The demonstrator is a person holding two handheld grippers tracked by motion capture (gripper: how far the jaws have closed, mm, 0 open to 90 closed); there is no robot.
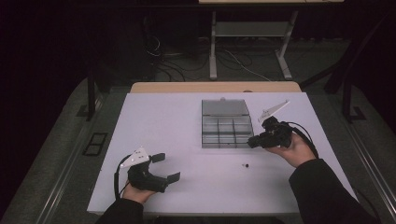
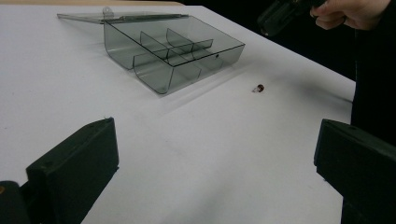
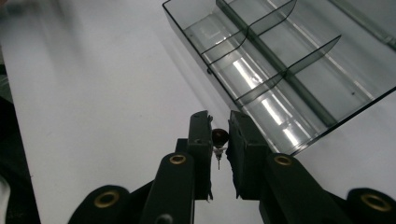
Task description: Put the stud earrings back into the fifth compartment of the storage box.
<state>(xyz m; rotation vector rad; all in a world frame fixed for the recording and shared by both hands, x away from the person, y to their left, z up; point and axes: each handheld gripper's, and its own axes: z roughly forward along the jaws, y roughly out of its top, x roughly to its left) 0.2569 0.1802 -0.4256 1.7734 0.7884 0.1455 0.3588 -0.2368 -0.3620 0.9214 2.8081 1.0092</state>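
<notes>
A clear grey compartment box (image 1: 204, 133) lies open at the table's middle back, its lid (image 1: 224, 107) folded flat behind it. My right gripper (image 1: 252, 141) hovers at the box's front right corner. In the right gripper view, that gripper (image 3: 219, 117) is shut on a small dark red bead with a thin metal pin (image 3: 219, 136), just off the box's wall (image 3: 280, 84). A second small dark red piece (image 1: 245, 164) (image 2: 259, 87) lies loose on the table in front of the box (image 2: 154, 74). My left gripper (image 1: 166, 167) (image 2: 217, 140) rests open at the front left, nothing between its jaws.
The white table top (image 1: 163, 126) ends in a wooden strip (image 1: 187, 87) at the back. A dark floor with cables and the legs of another table (image 1: 213, 51) lies beyond. The person's right hand (image 2: 350, 11) shows in the left gripper view.
</notes>
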